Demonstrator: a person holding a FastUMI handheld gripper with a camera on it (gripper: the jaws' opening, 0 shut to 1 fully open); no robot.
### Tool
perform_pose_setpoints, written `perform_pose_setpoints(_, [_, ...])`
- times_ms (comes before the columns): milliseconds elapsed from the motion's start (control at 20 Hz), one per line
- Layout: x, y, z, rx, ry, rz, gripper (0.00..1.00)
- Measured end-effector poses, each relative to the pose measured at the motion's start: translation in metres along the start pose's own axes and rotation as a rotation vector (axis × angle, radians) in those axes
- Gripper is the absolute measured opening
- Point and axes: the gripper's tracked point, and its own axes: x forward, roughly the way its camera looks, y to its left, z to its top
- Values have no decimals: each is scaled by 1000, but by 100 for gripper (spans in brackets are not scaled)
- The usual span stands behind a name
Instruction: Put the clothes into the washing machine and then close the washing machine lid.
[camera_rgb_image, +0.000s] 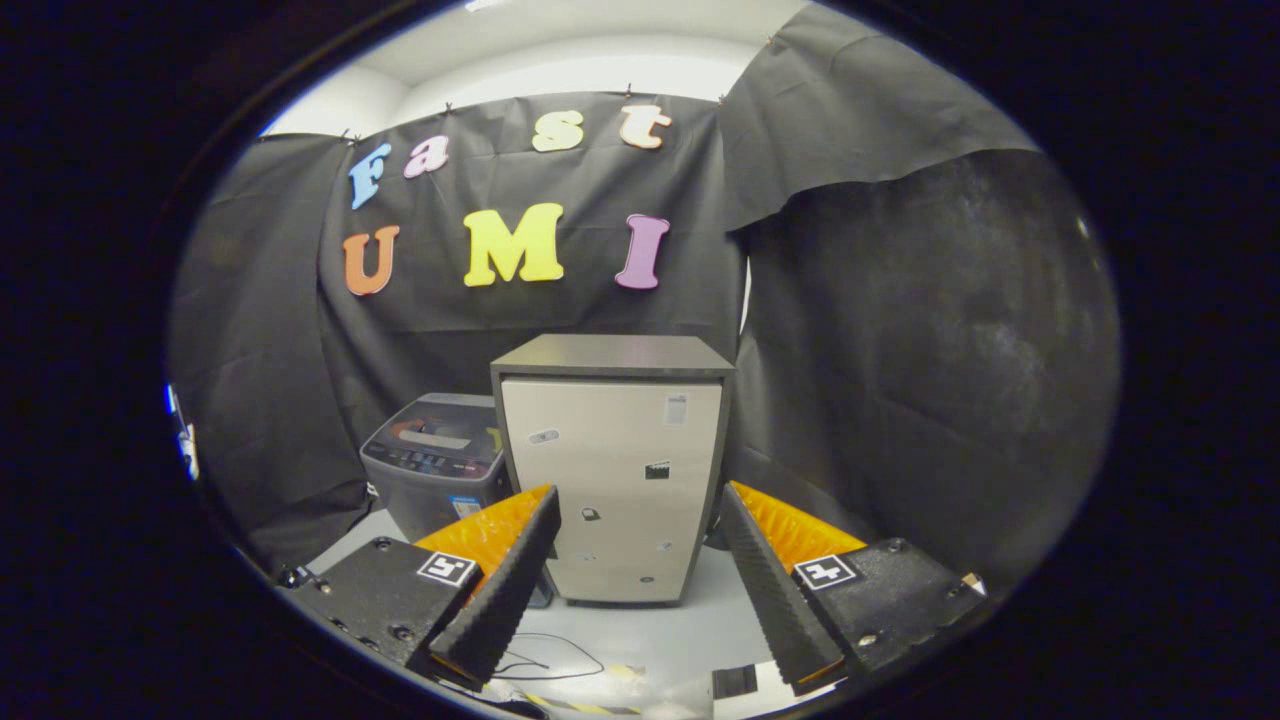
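Gripper (635, 570) spread wide, nothing between its fingers; we see both ridged pads (500, 590) angled outward, each finger carrying a small square marker tag (447, 568) on its upper face. Beneath and just ahead of the fingers lies a pale tabletop (640, 630), with a thin dark cable (555, 660) looping on it near the left finger and a small dark flat object (735, 681) beside the right one; we cannot tell what that object is.

Beyond the fingertips, framed between them, stands a tall cabinet (615, 470) with a light front panel, a dark top slab and several small stickers (676, 408) on its face.

Just to the left of the cabinet and slightly behind its front edge, we note the washing machine (435, 465): a small grey top-loader with its lid lying flat, closed, and a control strip along the near edge. Its lower right corner is hidden by the left finger.

Black cloth (900, 350) walls the booth behind; a white ceiling (580, 50) shows above it.
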Motion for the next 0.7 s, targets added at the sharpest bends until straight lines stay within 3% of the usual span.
perform_pose_setpoints(700, [-19, -5, -8, -7, 16, 14, 100])
